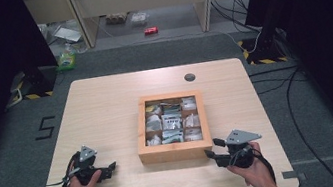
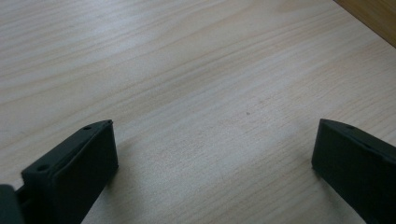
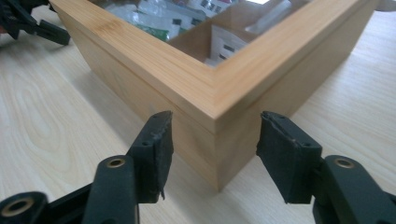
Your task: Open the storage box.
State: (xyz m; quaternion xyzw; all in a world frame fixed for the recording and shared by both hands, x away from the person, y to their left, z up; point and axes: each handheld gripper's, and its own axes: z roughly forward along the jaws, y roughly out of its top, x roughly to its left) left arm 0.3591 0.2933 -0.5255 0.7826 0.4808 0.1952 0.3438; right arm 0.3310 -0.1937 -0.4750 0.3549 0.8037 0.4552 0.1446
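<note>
My left tool point(image 1: 109, 169) rests low on the counter point(image 1: 106, 108) at the near left, its jaws wide apart with only bare wood between them. The wooden box point(image 1: 175, 150) sits at the middle of the counter, its glass-topped lid closed over compartments of small packets point(image 1: 171, 121). My right tool point(image 1: 212, 149) is at the near right, pointed at the box's near right corner; its jaws stand about half open on either side of that corner, not pressing on it
</note>
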